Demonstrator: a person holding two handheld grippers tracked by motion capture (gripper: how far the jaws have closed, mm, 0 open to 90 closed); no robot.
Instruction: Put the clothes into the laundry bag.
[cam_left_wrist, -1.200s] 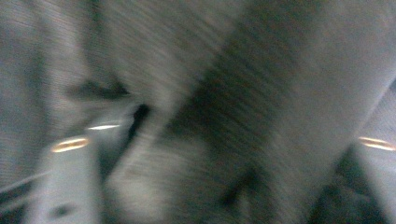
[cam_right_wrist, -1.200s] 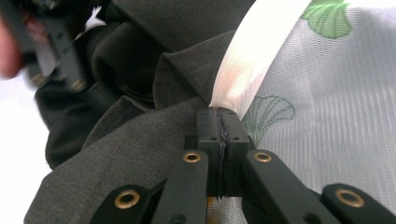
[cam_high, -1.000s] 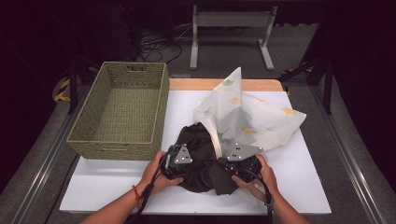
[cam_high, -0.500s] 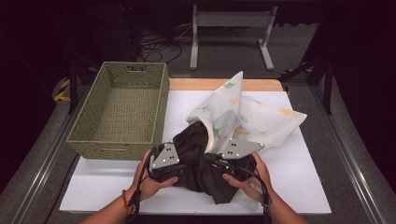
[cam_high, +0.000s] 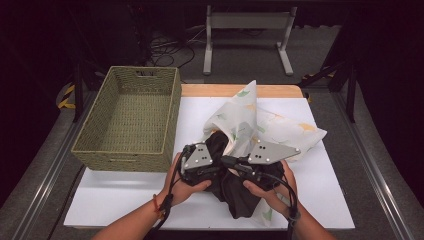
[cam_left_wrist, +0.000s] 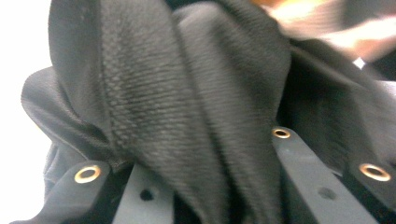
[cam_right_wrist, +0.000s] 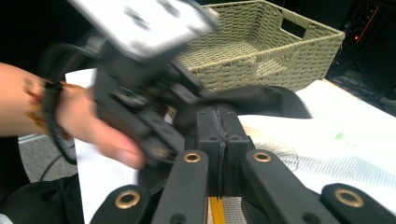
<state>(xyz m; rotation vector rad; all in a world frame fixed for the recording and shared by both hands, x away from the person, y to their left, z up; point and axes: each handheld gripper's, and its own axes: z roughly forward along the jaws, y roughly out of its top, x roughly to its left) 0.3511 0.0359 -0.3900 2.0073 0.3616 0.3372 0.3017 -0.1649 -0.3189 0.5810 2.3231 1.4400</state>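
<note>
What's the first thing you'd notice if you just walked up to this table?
Right at the near edge, two hands lift a crumpled black garment off the white table, the left tool and the right tool both clamped on it. Behind it lies a pale cloth with leaf prints. To the left sits an empty woven basket.

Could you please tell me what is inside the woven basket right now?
The woven basket holds nothing visible; its woven floor shows bare. The near wall hides a strip of floor behind it.
</note>
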